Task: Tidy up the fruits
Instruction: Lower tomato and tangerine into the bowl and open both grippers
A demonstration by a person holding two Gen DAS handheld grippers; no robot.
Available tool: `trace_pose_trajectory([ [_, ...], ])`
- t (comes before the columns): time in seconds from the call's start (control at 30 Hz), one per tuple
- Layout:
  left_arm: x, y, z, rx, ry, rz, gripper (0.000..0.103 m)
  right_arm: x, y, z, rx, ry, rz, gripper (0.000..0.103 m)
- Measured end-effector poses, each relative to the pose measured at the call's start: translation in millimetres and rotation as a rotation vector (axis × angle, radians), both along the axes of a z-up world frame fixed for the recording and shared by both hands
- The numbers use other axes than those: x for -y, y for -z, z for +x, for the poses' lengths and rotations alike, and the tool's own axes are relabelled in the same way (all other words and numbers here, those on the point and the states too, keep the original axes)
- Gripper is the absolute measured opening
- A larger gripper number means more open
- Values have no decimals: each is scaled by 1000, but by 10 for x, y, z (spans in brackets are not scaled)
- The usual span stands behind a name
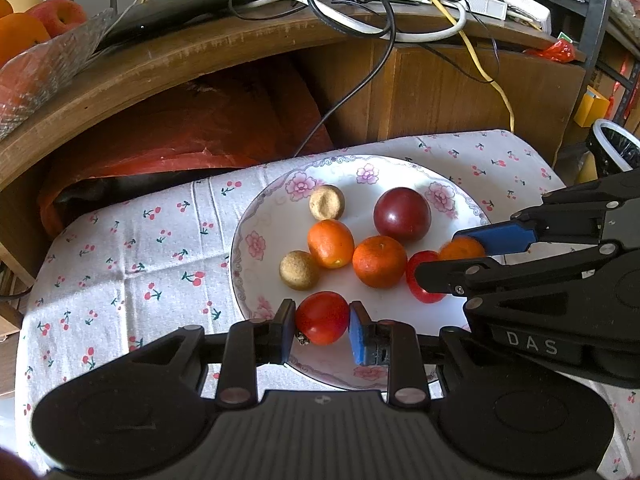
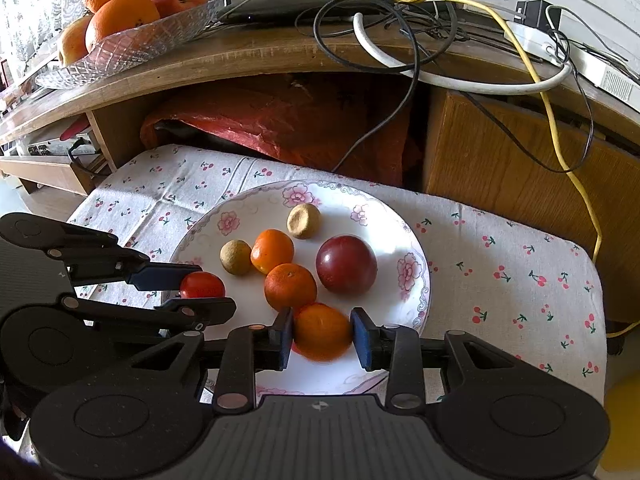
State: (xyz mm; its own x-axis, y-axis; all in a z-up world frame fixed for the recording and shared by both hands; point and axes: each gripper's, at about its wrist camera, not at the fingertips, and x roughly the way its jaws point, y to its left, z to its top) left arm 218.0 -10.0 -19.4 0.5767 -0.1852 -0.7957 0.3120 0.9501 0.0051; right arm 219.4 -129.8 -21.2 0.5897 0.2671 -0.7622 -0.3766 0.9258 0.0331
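While both my claws reach over the flowered plate (image 1: 256, 216), each one has a fruit between its pads. My left claw (image 1: 322, 326) is pinching a red tomato (image 1: 322, 317) at the near edge of the plate; the black pad sits against its left side and the blue pad against its right, and I cannot tell whether the tomato is raised off the plate or resting on it. My right claw (image 2: 322, 334) is clamped on a small orange (image 2: 322, 332), pads touching it on both sides, near the front of the plate (image 2: 416, 280) as that camera sees it. The orange looks slightly blurred.

Other fruit lies loose on the plate. A dark red plum (image 1: 402, 214) sits toward the far right, with a second orange (image 1: 379, 262) just in front of it and a third orange (image 1: 331, 243) beside that one, the two nearly touching. Two round tan fruits flank them: one (image 1: 327, 201) at the far side, the other (image 1: 299, 270) to the left, touching the third orange. A second tomato (image 1: 424, 276) is partly hidden behind my right claw's lower finger.

Under the plate is a white cloth with cherry print (image 1: 132, 256). Behind it stands a wooden desk (image 2: 256, 54) strewn with cables, and on its left end a glass bowl (image 2: 152, 40) holds large oranges and apples.
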Motion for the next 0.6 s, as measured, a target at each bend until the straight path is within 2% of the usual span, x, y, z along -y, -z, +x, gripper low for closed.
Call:
trace_pose_trajectory([
  [0.5,4,-41,-16,16,-5,-9,38,54,-28,-4,6,31,2,37],
  [0.6,1,-44,-21,17,-6,-10,42,68,-36,-5,8,35,4,39],
])
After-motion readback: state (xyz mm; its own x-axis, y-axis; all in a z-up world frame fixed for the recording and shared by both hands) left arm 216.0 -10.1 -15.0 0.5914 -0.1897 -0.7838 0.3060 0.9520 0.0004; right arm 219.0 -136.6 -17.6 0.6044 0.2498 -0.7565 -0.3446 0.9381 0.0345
